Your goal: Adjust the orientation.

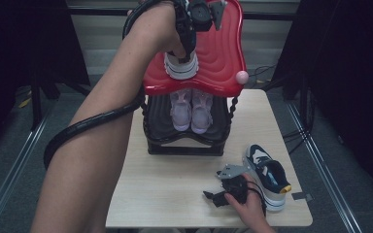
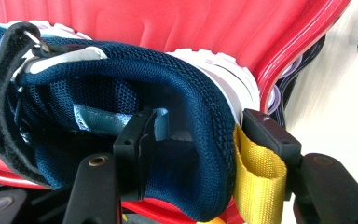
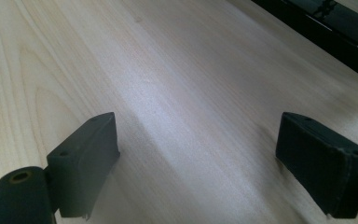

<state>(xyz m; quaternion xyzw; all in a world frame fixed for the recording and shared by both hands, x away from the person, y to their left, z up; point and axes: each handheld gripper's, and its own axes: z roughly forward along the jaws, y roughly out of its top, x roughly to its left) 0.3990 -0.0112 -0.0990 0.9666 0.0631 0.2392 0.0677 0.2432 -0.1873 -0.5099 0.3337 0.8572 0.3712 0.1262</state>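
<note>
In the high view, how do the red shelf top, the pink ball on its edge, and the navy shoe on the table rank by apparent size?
1. Red shelf top, by far the largest, though it stands nearer the camera.
2. Navy shoe on the table.
3. Pink ball, the smallest.

Ahead of the right claw (image 1: 219, 196) lies bare bench (image 1: 175, 184), open up to the black rack (image 1: 184, 143). Just to its right a sneaker (image 1: 268, 175) blocks the way. The left claw (image 2: 193, 135) is hemmed in by shoe heel (image 2: 186, 116) and red shelf (image 1: 218, 53).
</note>
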